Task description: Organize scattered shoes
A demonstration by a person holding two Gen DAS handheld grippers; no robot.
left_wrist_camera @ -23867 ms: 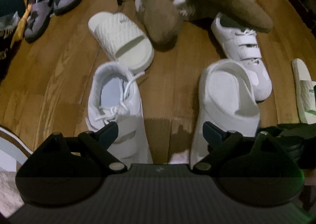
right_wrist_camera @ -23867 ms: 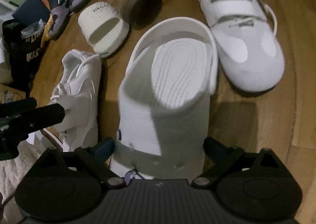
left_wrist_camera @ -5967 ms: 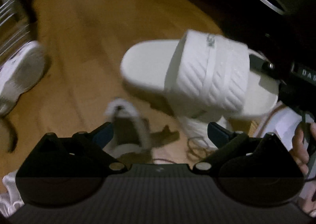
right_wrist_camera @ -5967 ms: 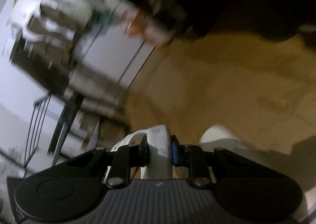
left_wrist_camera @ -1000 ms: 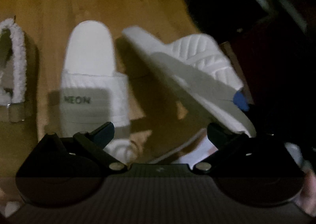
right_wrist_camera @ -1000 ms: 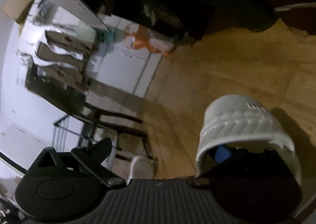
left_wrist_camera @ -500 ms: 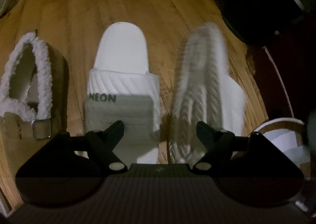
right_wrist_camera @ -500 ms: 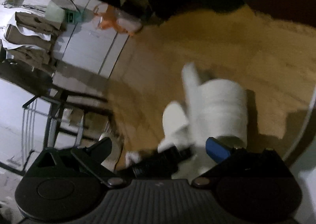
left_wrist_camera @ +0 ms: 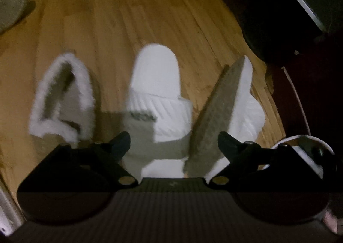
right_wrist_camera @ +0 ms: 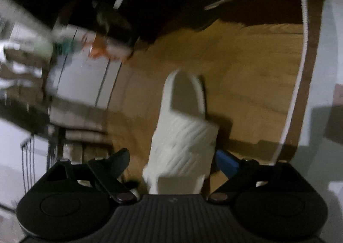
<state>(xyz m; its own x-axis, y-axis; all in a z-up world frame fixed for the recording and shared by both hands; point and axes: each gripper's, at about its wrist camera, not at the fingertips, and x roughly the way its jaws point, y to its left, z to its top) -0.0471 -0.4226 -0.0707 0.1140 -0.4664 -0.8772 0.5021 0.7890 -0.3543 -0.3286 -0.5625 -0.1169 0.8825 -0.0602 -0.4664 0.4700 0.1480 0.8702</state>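
Presently we find the left gripper [left_wrist_camera: 172, 142] with jaws apart, just widened, gripping nothing. Ahead of it on the wooden floor [left_wrist_camera: 111, 28] lie a fleece-lined slipper [left_wrist_camera: 62, 97], a flat white slide [left_wrist_camera: 158, 101] and a second white slide [left_wrist_camera: 231, 110] tipped on its edge, sole showing. The right gripper [right_wrist_camera: 172, 161] stands open, jaws just narrowed, the tipped slide between them; whether its pads touch the slide we cannot tell.

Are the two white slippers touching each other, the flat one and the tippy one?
Cannot tell. In the left wrist view the tilted white slipper leans right beside the flat white slipper, and blur and shadow hide whether their edges meet.
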